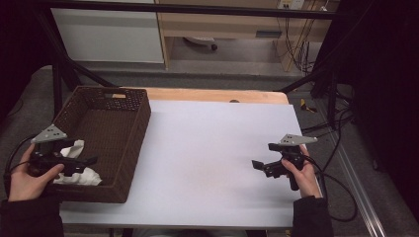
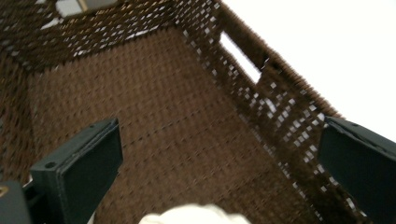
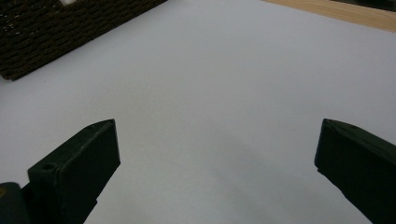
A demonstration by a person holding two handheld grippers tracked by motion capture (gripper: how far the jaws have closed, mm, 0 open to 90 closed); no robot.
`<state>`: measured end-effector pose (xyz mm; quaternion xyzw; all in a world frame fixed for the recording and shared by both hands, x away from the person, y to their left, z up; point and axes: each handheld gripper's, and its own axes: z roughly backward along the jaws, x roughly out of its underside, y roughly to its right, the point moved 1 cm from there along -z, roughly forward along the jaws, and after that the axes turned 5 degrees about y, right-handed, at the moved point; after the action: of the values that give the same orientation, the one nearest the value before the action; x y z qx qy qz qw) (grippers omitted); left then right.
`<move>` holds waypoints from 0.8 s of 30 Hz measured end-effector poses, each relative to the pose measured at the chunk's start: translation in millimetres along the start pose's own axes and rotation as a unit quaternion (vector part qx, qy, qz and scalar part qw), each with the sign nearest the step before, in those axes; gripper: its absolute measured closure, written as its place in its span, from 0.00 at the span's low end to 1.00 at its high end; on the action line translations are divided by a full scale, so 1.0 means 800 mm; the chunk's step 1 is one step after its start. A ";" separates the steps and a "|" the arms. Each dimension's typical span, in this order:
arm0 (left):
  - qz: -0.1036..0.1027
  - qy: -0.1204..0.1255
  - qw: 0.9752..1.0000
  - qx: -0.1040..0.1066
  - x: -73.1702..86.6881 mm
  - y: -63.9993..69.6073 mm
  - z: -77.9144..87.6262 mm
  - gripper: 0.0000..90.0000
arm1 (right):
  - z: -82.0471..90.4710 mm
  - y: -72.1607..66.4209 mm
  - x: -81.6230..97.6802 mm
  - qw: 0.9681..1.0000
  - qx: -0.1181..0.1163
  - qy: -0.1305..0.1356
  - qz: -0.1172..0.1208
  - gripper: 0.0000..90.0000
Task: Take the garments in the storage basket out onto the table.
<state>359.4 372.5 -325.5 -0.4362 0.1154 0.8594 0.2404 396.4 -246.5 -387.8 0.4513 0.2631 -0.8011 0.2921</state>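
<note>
- Forearms in dark sleeves come in from the bottom edge of the high view, each hand holding a claw.
- Left hand (image 1: 27, 177) holds the left claw (image 1: 91, 160) over the near end of a dark brown woven basket (image 1: 132, 143), with the grey three-cornered plate on top of it.
- Its jaws stand wide apart in the left gripper view, with nothing between them; the right-hand jaw sits in line with the basket's side wall, the other over the basket floor.
- White crumpled cloth (image 1: 79, 170) lies in the near end of the basket, just under and beside the left claw; its top edge (image 2: 194, 214) shows at the bottom of the left gripper view, below the gap between the jaws.
- Whether the claw touches the cloth cannot be told.
- Basket stands on the left part of the counter (image 1: 212, 148), whose top is covered by a pale sheet; a strip of bare wood shows along the far edge.
- A handle slot (image 2: 240, 56) is cut in the basket's side wall.
- Right hand (image 1: 304, 175) holds the right claw (image 1: 262, 168) over the right part of the counter, well apart from the basket.
- Its jaws are also spread wide and hold nothing, with bare pale sheet below them (image 3: 210, 116).
- One corner of the basket (image 3: 56, 28) shows at the upper left of the right gripper view.
</note>
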 end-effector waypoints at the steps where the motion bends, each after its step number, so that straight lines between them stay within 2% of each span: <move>1: 0.000 0.000 1.000 0.000 0.000 0.000 0.000 0.00 | 0.000 0.000 0.000 1.000 0.000 0.000 0.000 0.01; 8: 0.016 -0.018 0.999 -0.024 0.012 -0.016 0.002 0.01 | -0.001 -0.001 0.001 1.000 0.001 -0.001 0.000 0.01; 16: 0.029 -0.026 0.999 -0.030 0.022 -0.027 0.001 0.01 | -0.003 0.000 0.002 1.000 0.001 -0.006 0.000 0.01; 24: 0.042 -0.031 0.998 -0.046 0.030 -0.040 0.006 0.01 | -0.004 0.000 0.002 1.000 0.002 -0.007 0.002 0.01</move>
<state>360.5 409.1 -341.8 -0.4150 0.0864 0.8861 0.1873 397.1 -244.6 -390.5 0.4470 0.2588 -0.8040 0.2947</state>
